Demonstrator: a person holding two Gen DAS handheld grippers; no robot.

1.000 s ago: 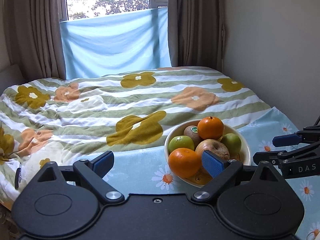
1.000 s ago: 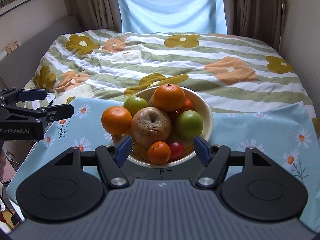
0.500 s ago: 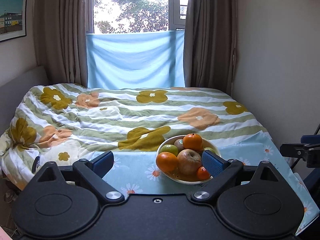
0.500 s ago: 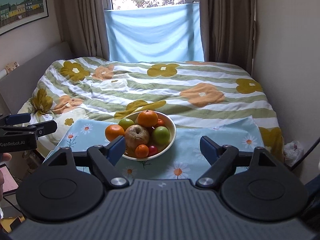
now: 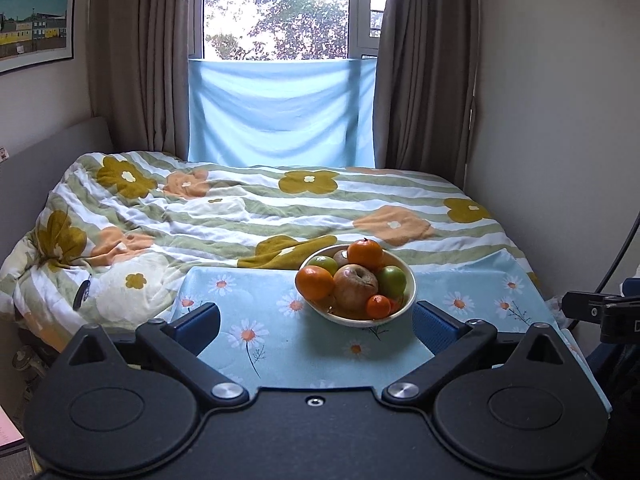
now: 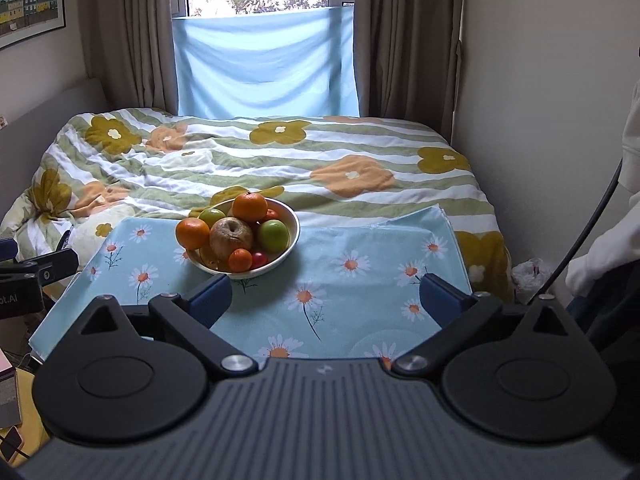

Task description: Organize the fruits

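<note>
Your left gripper (image 5: pixel 316 322): blue-padded fingers spread wide, nothing between them, held near the table edge. Your right gripper (image 6: pixel 326 294): likewise spread and empty.

Round cream ceramic bowl (image 5: pixel 410 286) (image 6: pixel 294 236): on the pale blue daisy-print tablecloth (image 5: pixel 248 312) (image 6: pixel 360 276), beyond both grippers, apart from them.

Contents, heaped: large wrinkled brown apple (image 5: pixel 355 285) (image 6: pixel 231 234), large orange at the left rim (image 5: pixel 314 282) (image 6: pixel 192 233), orange on top (image 5: pixel 364 254) (image 6: pixel 249 207), two green apples (image 5: pixel 392 280) (image 6: pixel 273 234), small mandarin (image 5: pixel 378 306) (image 6: pixel 240 260), and what looks like a small red tomato (image 6: pixel 260 259).

Far side: striped floral quilt (image 5: pixel 240 208) (image 6: pixel 280 160)

Black grippers (image 5: pixel 316 322), blue fingers (image 5: pixel 430 322)
</note>
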